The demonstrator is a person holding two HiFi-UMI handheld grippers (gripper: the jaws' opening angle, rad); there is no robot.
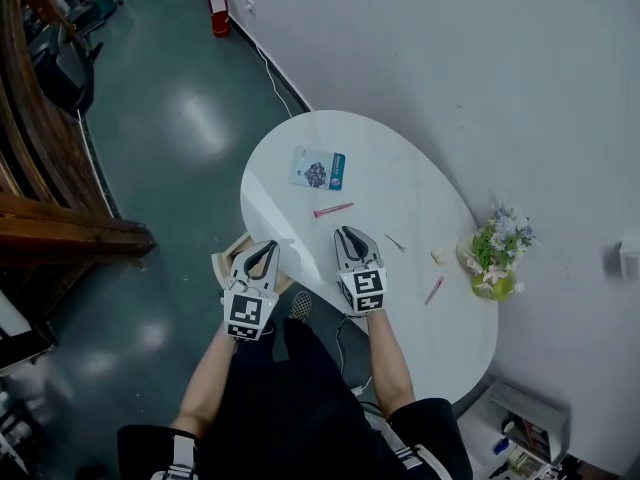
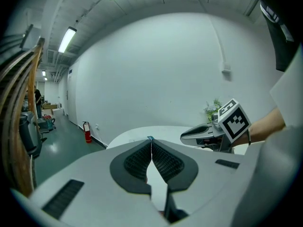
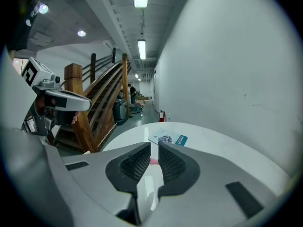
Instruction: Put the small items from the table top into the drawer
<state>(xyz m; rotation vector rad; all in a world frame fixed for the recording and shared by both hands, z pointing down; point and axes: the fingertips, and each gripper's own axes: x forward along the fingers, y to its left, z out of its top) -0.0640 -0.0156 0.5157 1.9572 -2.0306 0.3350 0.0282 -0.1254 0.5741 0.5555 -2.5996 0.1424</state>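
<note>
On the white oval table (image 1: 400,168) lie a printed packet (image 1: 318,169), a pink stick (image 1: 333,209), a thin pin-like piece (image 1: 395,242), a small cream lump (image 1: 438,256) and a second pink stick (image 1: 434,290). My right gripper (image 1: 345,233) hovers over the table's near part, short of the first pink stick, shut with nothing between its pads (image 3: 137,162). My left gripper (image 1: 268,248) is at the table's left edge, above a light wooden drawer (image 1: 224,264) that it mostly hides. Its pads (image 2: 137,162) meet at the tips, empty. The packet (image 3: 168,139) shows ahead in the right gripper view.
A small pot of flowers (image 1: 497,253) stands at the table's right edge, against the white wall. A wooden staircase (image 1: 40,168) rises at the left across the green floor. A red fire extinguisher (image 1: 219,10) and a cable sit by the far wall.
</note>
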